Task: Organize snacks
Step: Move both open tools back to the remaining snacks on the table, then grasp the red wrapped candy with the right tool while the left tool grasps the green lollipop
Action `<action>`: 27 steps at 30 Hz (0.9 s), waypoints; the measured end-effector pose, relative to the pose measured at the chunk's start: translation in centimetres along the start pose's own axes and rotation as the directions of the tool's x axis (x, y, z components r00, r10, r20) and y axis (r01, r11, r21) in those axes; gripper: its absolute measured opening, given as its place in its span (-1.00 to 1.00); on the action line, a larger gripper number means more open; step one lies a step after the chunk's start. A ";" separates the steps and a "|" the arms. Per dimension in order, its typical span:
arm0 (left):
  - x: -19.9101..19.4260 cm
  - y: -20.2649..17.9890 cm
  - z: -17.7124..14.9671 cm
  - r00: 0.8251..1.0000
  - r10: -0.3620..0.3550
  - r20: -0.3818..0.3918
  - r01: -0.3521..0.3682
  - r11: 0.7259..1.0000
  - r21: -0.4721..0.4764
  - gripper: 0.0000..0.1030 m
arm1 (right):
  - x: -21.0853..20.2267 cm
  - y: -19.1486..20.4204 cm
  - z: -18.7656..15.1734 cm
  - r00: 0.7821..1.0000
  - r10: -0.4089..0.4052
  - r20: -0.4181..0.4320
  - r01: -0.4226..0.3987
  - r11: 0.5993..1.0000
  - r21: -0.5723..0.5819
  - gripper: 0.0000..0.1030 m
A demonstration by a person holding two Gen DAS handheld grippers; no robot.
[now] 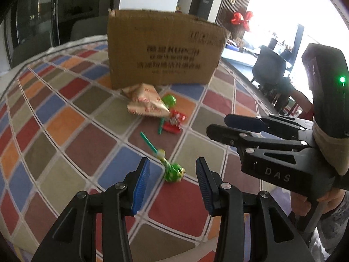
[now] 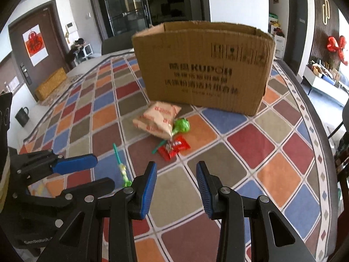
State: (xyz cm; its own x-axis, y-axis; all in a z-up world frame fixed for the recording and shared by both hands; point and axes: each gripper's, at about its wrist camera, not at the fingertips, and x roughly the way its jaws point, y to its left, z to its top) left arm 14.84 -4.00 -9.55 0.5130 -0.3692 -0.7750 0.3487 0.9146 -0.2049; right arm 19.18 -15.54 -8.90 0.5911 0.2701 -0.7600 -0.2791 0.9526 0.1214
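Note:
A green lollipop [image 1: 173, 172] with a teal stick lies on the checked tablecloth, just ahead of my left gripper [image 1: 172, 170], which is open around it without touching. Farther on lie a beige snack packet [image 1: 146, 103], a second green lollipop [image 1: 169, 100] and a red candy wrapper [image 1: 174, 123], in front of an open cardboard box [image 1: 163, 48]. My right gripper [image 2: 175, 174] is open and empty over the cloth, short of the red wrapper [image 2: 174, 147], packet [image 2: 159, 119] and box [image 2: 202, 67]. The near lollipop [image 2: 123, 170] lies to its left.
The right gripper [image 1: 231, 124] shows at the right of the left wrist view, the left gripper [image 2: 87, 170] at the left of the right wrist view. The checked tablecloth [image 2: 250, 144] covers the table. Chairs and a cabinet stand beyond the right edge.

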 end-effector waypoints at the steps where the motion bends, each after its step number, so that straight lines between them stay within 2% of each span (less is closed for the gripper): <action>1: 0.3 -0.1 -0.2 1.000 -0.006 -0.007 0.006 1.000 0.001 -0.17 | 0.2 -0.1 -0.1 1.000 0.002 -0.007 -0.002 1.000 0.005 -0.25; 14: 3.5 -0.1 -0.8 0.999 -0.018 -0.050 0.018 1.000 -0.004 -0.26 | 2.9 -0.5 -0.7 0.998 0.027 -0.060 -0.025 0.999 0.027 -0.25; 18: 4.0 0.0 -0.8 0.998 -0.018 -0.056 0.018 1.000 -0.001 -0.48 | 3.4 -0.6 -0.7 0.997 0.032 -0.069 -0.030 0.999 0.027 -0.25; 27: 3.5 1.3 0.2 1.000 0.002 -0.021 -0.002 1.000 -0.030 -0.49 | 4.7 -0.3 0.0 0.997 0.036 -0.073 -0.035 0.999 0.012 -0.25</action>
State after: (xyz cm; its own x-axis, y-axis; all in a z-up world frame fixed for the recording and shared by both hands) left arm 17.20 -4.17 -12.41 0.4966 -0.3641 -0.7879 0.3236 0.9200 -0.2212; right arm 22.02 -14.52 -12.57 0.5242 0.2933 -0.7995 -0.2906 0.9441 0.1558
